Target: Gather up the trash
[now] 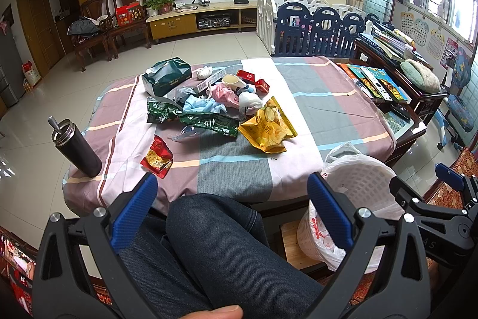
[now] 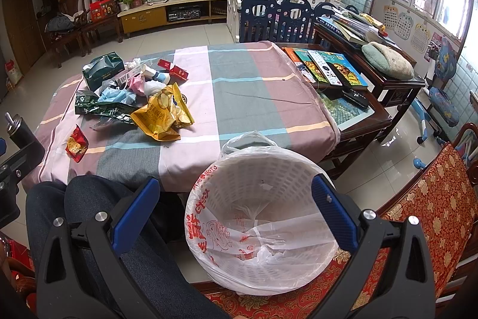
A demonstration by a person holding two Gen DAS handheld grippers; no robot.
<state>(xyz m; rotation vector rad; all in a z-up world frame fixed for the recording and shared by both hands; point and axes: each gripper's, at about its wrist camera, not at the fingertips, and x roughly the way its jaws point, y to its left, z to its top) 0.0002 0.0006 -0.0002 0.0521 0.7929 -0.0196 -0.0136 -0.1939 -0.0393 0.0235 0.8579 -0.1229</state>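
A heap of trash lies on the striped tablecloth (image 1: 313,109): a yellow chip bag (image 1: 267,126) (image 2: 162,117), green wrappers (image 1: 206,121) (image 2: 101,108), a small red snack packet (image 1: 156,157) (image 2: 76,144), a green tissue pack (image 1: 165,76) and crumpled plastic. A white basket lined with a plastic bag (image 2: 263,229) (image 1: 352,199) stands on a cushioned seat near the table's front edge. My left gripper (image 1: 233,193) is open above a person's knee, short of the table. My right gripper (image 2: 236,193) is open over the basket's mouth, holding nothing.
A dark steel flask (image 1: 76,147) stands at the table's front left corner. Books and remotes (image 2: 328,71) cover a side table on the right. A red patterned chair cushion (image 2: 433,214) is at right. A person's denim-clad legs (image 1: 227,253) sit below the grippers.
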